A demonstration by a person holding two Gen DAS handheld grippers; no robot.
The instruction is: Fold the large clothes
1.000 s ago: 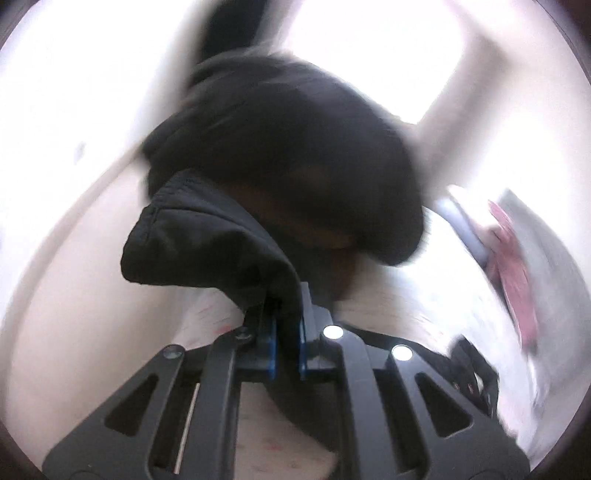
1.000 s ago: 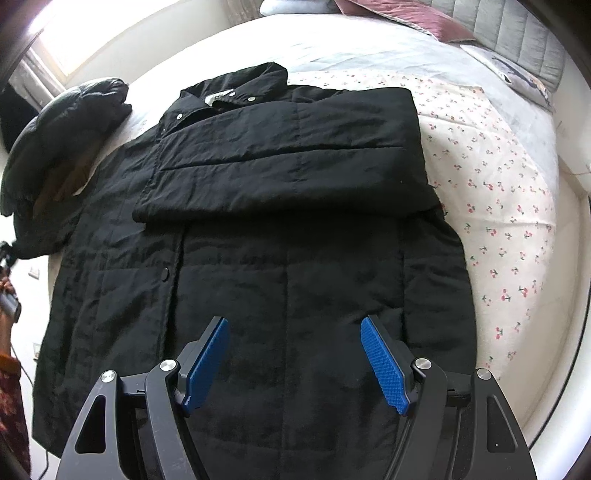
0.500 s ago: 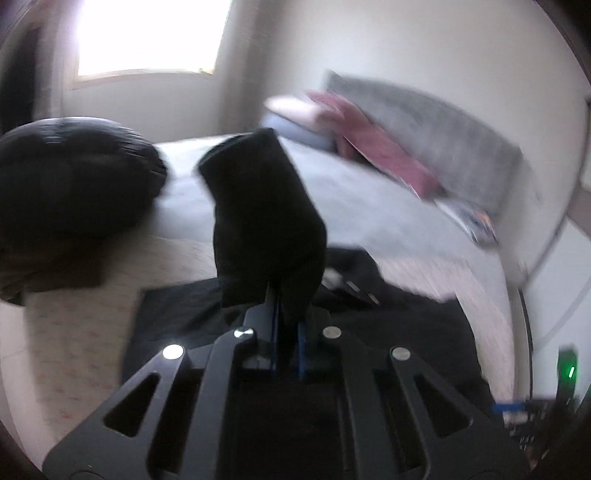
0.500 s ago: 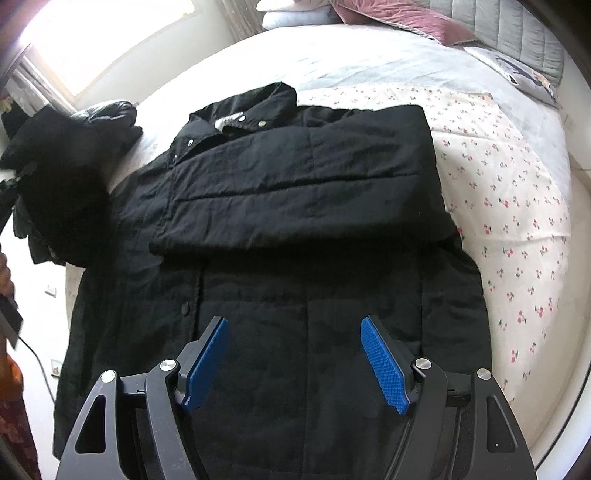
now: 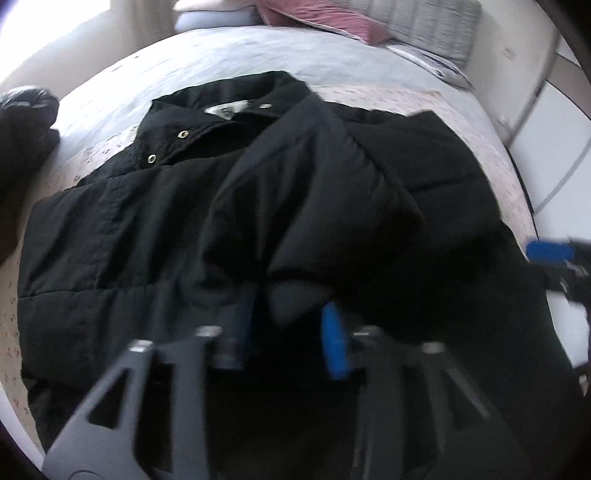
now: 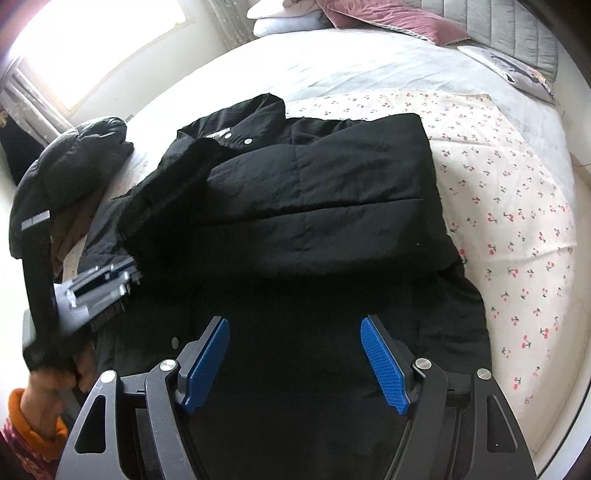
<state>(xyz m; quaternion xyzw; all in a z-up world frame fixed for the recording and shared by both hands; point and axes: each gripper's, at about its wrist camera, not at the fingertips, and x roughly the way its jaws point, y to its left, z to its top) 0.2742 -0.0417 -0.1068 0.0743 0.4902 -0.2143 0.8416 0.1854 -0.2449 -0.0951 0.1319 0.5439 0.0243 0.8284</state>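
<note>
A large black padded jacket (image 6: 314,206) lies front up on the bed, collar away from me. One sleeve (image 6: 325,184) is folded flat across the chest. The other sleeve (image 5: 314,206) is laid over it from the left side. My left gripper (image 5: 291,332) is open, its blue pads on either side of that sleeve's cuff; it also shows in the right wrist view (image 6: 122,275). My right gripper (image 6: 295,365) is open and empty, hovering above the jacket's lower half.
A second black puffy garment (image 6: 70,162) is bunched at the bed's left edge. Pillows (image 6: 391,18) and a grey headboard are at the far end. A cherry-print sheet (image 6: 517,221) lies under the jacket on the right.
My left gripper swung the sleeve from the left over onto the jacket's chest and its jaws have opened. The right gripper stayed open over the lower half.
</note>
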